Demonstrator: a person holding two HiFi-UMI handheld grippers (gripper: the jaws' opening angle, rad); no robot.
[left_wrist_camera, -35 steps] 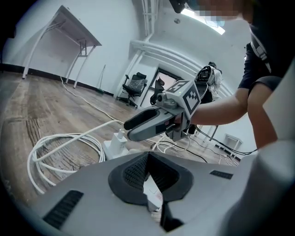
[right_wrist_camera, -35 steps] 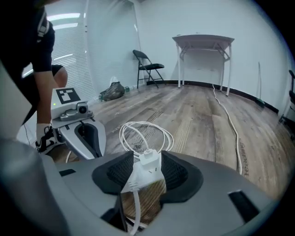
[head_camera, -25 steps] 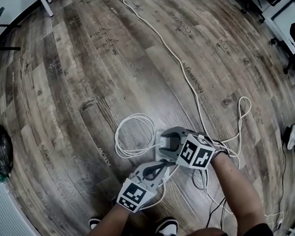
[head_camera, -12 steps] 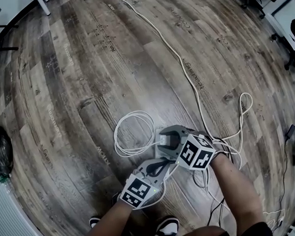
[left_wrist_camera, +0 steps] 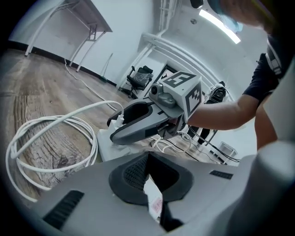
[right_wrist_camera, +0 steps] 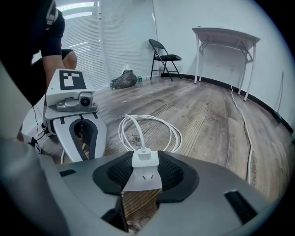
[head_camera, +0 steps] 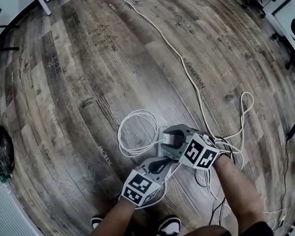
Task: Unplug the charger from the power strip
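Right gripper (head_camera: 170, 137) jaws, just closed, pinch the plugged-in charger (right_wrist_camera: 144, 159); left gripper (left_wrist_camera: 150, 174) jaws clamp the power strip (right_wrist_camera: 143, 181), apparently ready for pulling.

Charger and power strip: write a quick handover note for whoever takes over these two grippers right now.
Left gripper: clamped on a white piece, apparently the near end of the power strip, steadying it on the floor.
Right gripper: jaws have just been closing and now pinch the charger from both sides.
Things: the charger is still plugged into the power strip; its cable lies coiled on the floor beyond.
Done: both grips look set.
Left to do: pull the charger straight out while holding the power strip down.
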